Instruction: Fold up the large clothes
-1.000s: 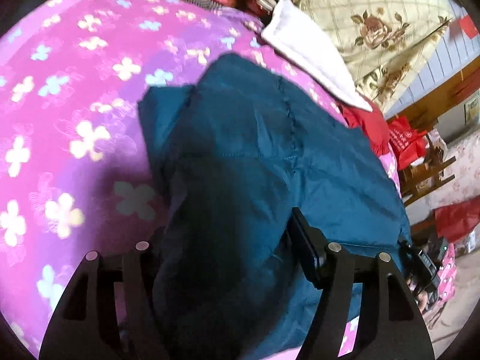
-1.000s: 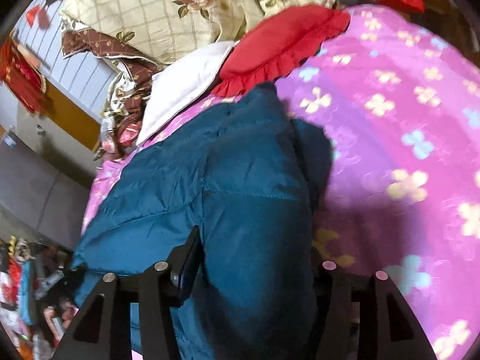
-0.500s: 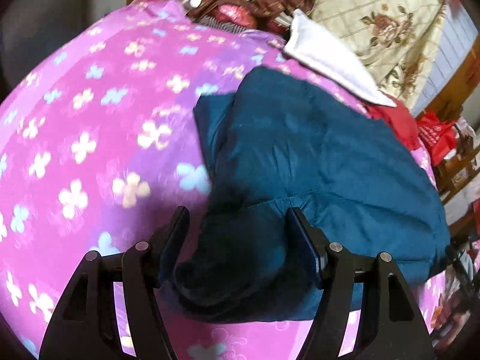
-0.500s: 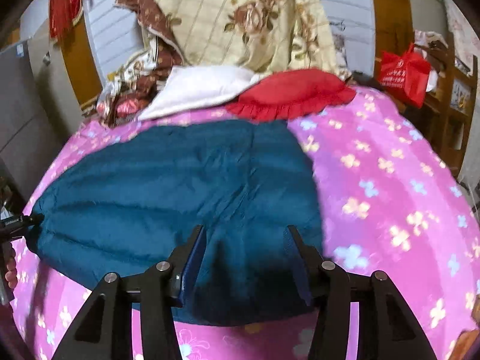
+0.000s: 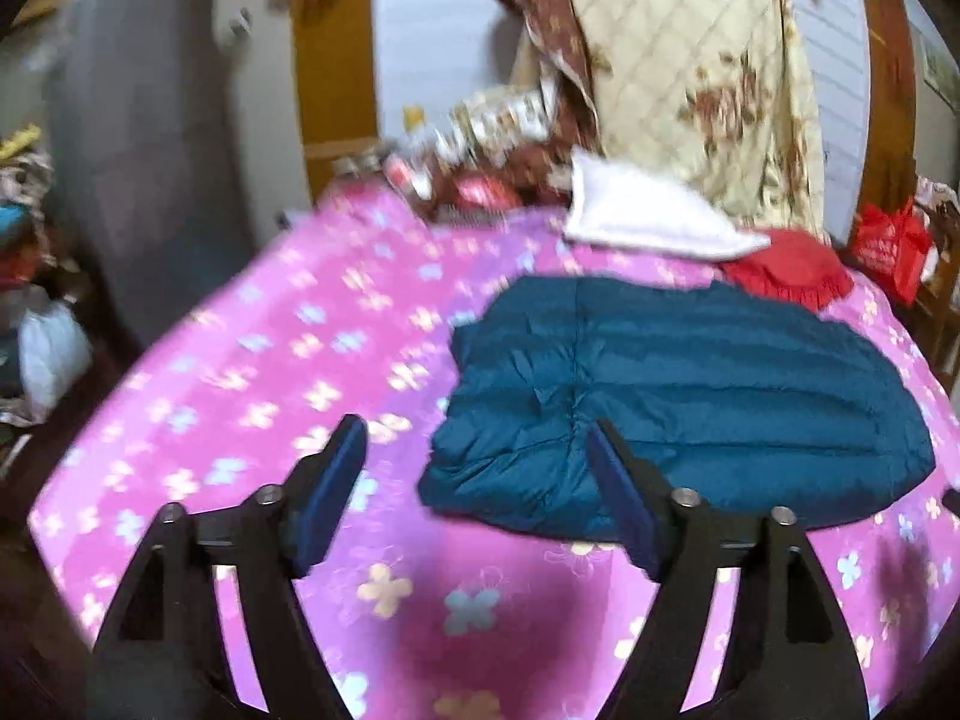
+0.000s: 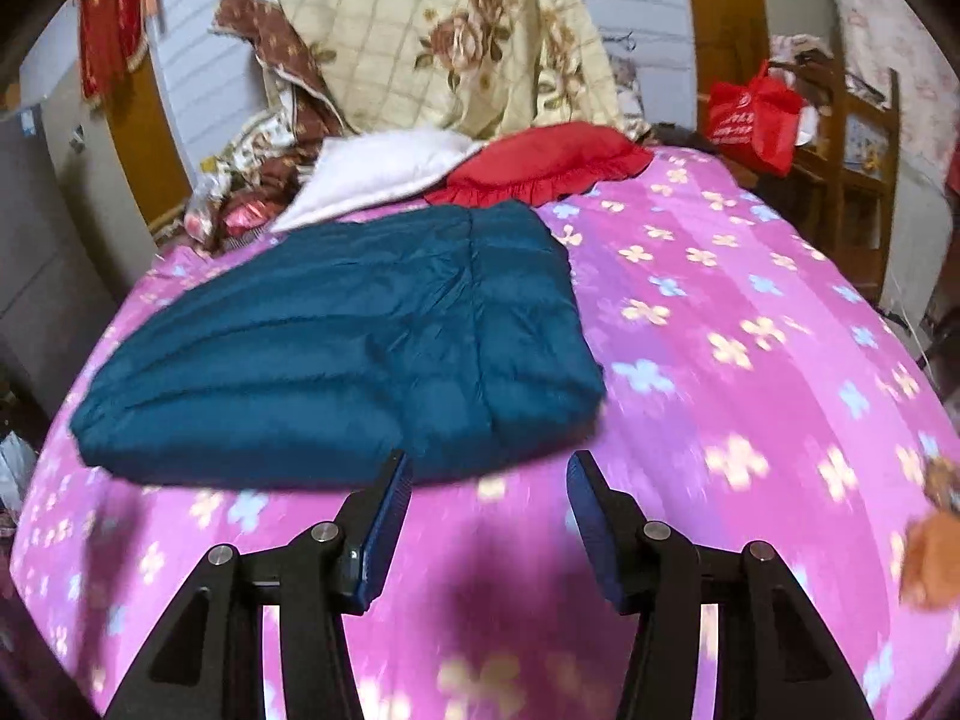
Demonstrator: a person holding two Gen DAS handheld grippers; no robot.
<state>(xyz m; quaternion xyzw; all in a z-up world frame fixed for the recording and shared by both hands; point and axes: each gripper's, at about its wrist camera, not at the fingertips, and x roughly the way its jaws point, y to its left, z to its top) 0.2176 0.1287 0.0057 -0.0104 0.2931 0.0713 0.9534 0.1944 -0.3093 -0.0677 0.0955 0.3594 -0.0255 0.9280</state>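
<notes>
A teal quilted jacket [image 5: 672, 396] lies folded into a flat bundle on the pink flowered bedspread [image 5: 288, 360]. My left gripper [image 5: 474, 450] hovers above the bed in front of the jacket's near left corner, its jaws opening and nothing between them. In the right wrist view the same jacket [image 6: 360, 330] lies left of centre. My right gripper [image 6: 489, 474] is drawn back just in front of the jacket's near edge, open and holding nothing, above the bedspread [image 6: 750, 360].
A white pillow [image 6: 384, 171], a red frilled cushion [image 6: 552, 165] and a cream floral quilt [image 6: 456, 36] are heaped at the head of the bed. A red bag [image 6: 750, 120] hangs by a wooden shelf at the right. A grey cabinet [image 5: 138, 138] stands at the left.
Both grippers have let go of the jacket and pulled back and up from it. The jacket now lies folded on the bed, farther away in both views.
</notes>
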